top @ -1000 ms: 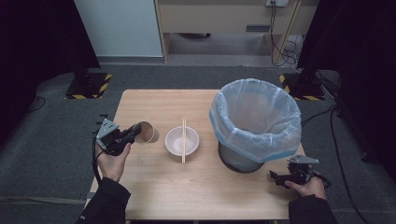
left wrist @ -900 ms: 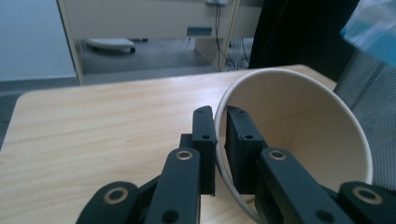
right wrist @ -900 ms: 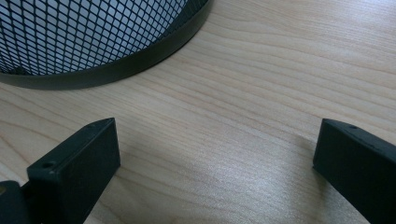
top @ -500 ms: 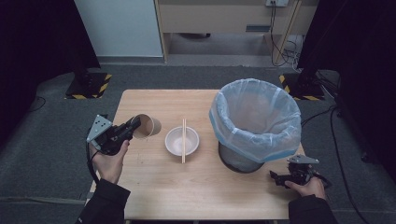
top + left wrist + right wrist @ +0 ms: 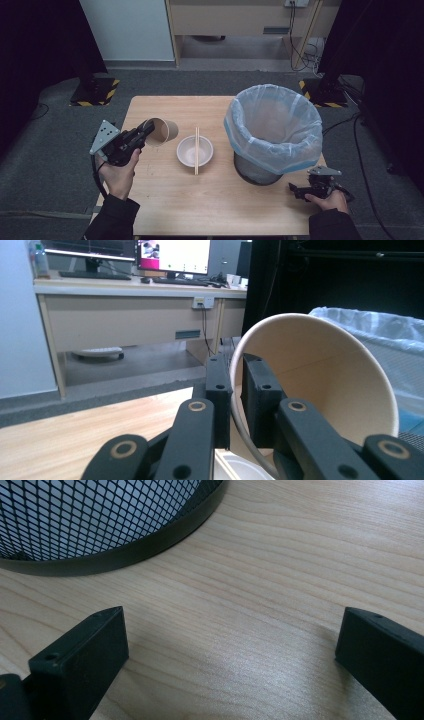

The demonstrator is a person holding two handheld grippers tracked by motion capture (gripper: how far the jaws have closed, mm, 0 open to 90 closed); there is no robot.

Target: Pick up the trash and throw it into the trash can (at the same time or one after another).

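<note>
The left gripper (image 5: 145,131) is pinching the rim of a brown paper cup (image 5: 163,132), its jaws nearly together with one pad outside the wall and one inside, as the left gripper view shows (image 5: 236,390). The cup (image 5: 320,385) is hanging clear above the wooden table (image 5: 220,200), over its left part, just left of the white bowl (image 5: 194,151). It is lying on its side: its long axis is running roughly level, from the mouth at the gripper to the base toward the bowl and the bin, so in the high view the mouth is facing left toward the hand. A pair of chopsticks (image 5: 196,150) is resting across the bowl, pointing away from the person. The mesh bin (image 5: 272,130) with its pale liner is standing to the right of the bowl. The right gripper (image 5: 300,190) is sitting low at the table's near right edge beside the bin's base (image 5: 110,555), its jaws standing wide apart with bare wood between them.
</note>
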